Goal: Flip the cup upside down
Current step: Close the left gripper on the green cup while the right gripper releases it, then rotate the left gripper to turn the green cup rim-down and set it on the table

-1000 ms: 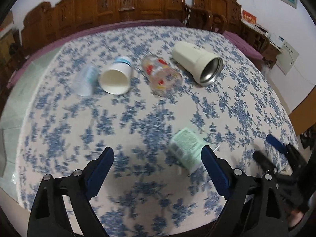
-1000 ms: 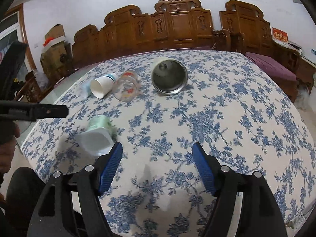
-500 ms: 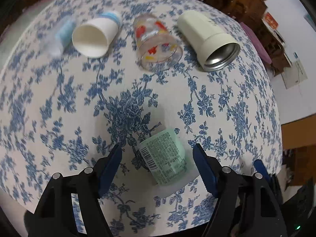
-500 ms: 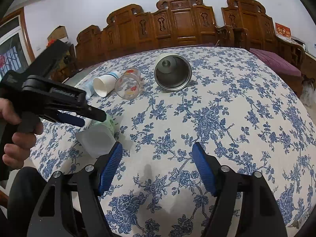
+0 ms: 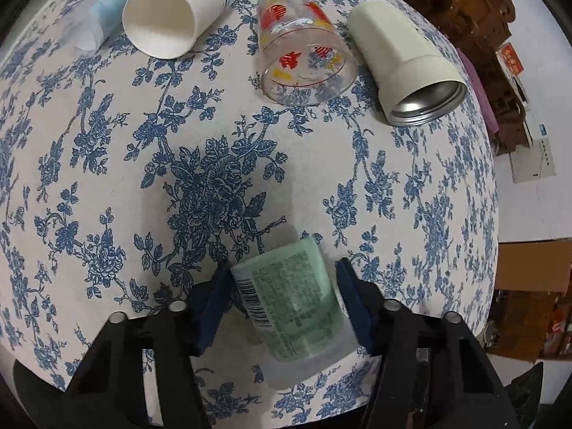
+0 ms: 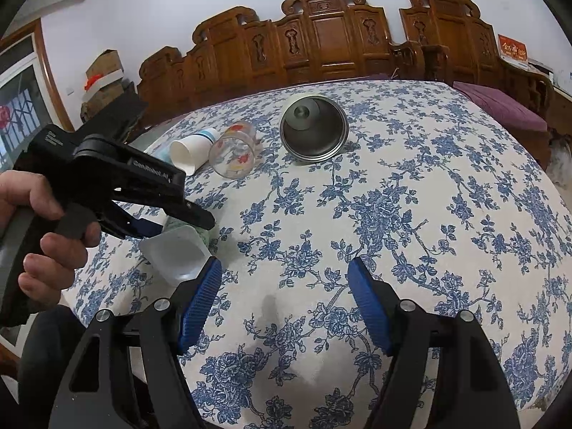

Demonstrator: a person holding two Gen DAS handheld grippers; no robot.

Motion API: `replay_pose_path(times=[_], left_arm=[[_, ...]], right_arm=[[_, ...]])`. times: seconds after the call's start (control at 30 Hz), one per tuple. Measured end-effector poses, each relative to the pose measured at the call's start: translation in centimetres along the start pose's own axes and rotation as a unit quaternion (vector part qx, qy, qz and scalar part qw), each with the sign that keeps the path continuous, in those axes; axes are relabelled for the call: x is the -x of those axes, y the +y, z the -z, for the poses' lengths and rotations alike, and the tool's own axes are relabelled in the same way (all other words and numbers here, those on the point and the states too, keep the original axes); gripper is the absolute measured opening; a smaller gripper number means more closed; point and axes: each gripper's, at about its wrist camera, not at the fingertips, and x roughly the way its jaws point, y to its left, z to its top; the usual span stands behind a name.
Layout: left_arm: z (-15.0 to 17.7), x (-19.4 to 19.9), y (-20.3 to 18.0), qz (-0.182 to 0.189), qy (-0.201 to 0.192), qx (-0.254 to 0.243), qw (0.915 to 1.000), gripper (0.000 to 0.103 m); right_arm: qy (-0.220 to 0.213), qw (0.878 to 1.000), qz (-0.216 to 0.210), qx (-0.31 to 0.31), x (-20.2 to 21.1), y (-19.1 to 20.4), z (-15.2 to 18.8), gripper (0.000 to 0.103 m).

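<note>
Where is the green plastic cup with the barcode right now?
In the left wrist view the green-labelled plastic cup lies on its side near the table's front edge, between the left gripper's blue fingers, in front of the painted glass.

Tablecloth (image 5: 107, 178): cream, blue floral print. Cup (image 5: 293, 300): pale green label, black barcode, translucent white rim. Paper cup (image 5: 171, 18): white, blue bands. Glass (image 5: 304, 50): clear, red-yellow prints. Tumbler (image 5: 397, 50): cream outside, steel-grey inside. Left gripper (image 5: 282, 293): black, blue pads. Right gripper (image 6: 284, 304): black, ribbed blue pads. Chairs (image 6: 321, 46): carved reddish-brown.
</note>
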Motion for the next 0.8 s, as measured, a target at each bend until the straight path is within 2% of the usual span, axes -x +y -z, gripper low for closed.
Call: replay_pose_path(times=[0.13, 0.4, 0.53, 0.7, 0.8], left_arm=[[0.2, 0.1, -0.7, -0.002, -0.014, -0.017, 0.9998, 0.048], [-0.2, 1.6, -2.7, -0.021, -0.102, -0.092, 0.9903, 0.046], [-0.6, 1.9, -4.1, -0.052, -0.152, -0.144, 0.9764, 0.046], [-1.3, 2.2, -5.1, -0.070, -0.206, -0.187, 0.9581, 0.046], [-1.8, 2.1, -5.3, -0.074, -0.229, -0.199, 0.9498, 0.046]], right_arm=[[0.001, 1.000, -0.003, -0.001, -0.1, 0.0, 0.0, 0.075], [-0.001, 1.000, -0.010, -0.004, 0.0, 0.0, 0.0, 0.075], [0.002, 1.000, -0.014, -0.009, -0.2, -0.1, 0.0, 0.075], [0.006, 1.000, -0.018, -0.018, -0.4, -0.5, 0.0, 0.075], [0.008, 1.000, -0.019, -0.022, -0.6, -0.6, 0.0, 0.075]])
